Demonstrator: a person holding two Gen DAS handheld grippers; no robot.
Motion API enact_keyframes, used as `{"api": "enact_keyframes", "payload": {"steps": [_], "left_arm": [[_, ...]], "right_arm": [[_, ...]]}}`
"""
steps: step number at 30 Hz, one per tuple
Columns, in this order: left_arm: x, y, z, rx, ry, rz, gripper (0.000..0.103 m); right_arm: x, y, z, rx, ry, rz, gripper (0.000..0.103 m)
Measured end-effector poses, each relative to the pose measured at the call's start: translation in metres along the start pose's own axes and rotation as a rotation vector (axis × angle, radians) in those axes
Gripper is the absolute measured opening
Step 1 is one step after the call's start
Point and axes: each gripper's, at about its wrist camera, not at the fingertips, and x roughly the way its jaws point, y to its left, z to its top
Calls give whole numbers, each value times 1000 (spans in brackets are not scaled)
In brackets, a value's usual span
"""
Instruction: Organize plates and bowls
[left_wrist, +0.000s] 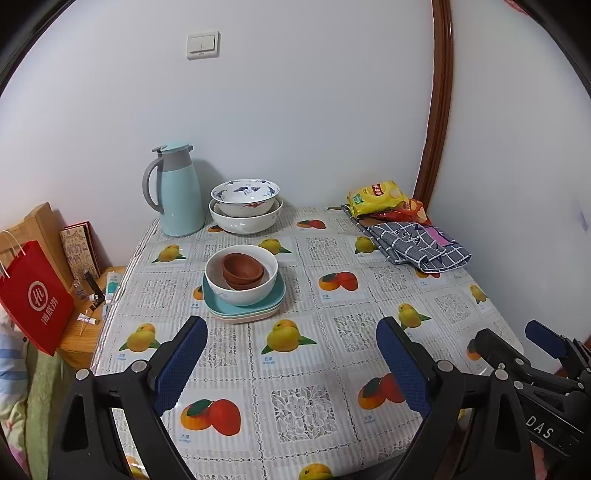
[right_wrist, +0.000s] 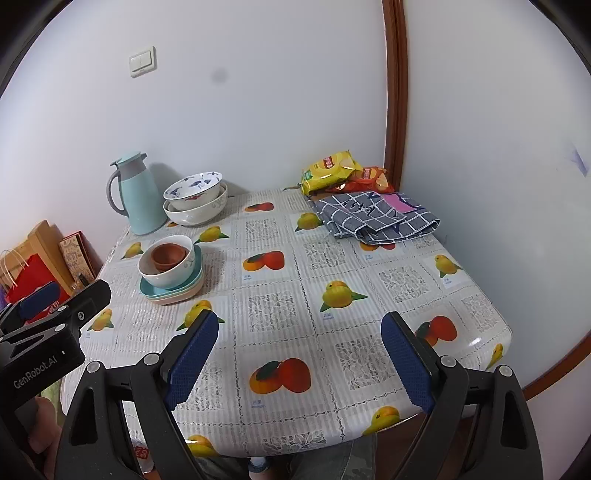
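Several square plates (left_wrist: 245, 308) (right_wrist: 173, 293) lie stacked on the fruit-print table, a white bowl (left_wrist: 242, 288) (right_wrist: 170, 275) on top of them. Two brown bowls (left_wrist: 242, 271) (right_wrist: 166, 256) nest inside the white one. Behind, by the wall, a blue-patterned bowl (left_wrist: 245, 194) (right_wrist: 194, 188) sits in a larger white bowl (left_wrist: 245, 221) (right_wrist: 195, 214). My left gripper (left_wrist: 291, 363) hangs open over the table in front of the stack, nothing between its blue pads. My right gripper (right_wrist: 301, 363) is open too, over the table's near middle, and holds nothing.
A pale blue thermos jug (left_wrist: 177, 192) (right_wrist: 138, 197) stands left of the back bowls. Snack packets (left_wrist: 376, 195) (right_wrist: 330, 170) and a folded checked cloth (left_wrist: 421, 243) (right_wrist: 376, 218) lie at the back right. A red paper bag (left_wrist: 35, 295) stands on a side cabinet, left.
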Motion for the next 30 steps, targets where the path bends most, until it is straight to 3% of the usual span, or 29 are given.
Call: {"api": "enact_keyframes", "payload": {"steps": [30], "left_arm": [[-2, -3, -4, 9, 7, 2, 93]], "right_arm": [[-7, 1, -6, 8, -6, 10, 89]]}}
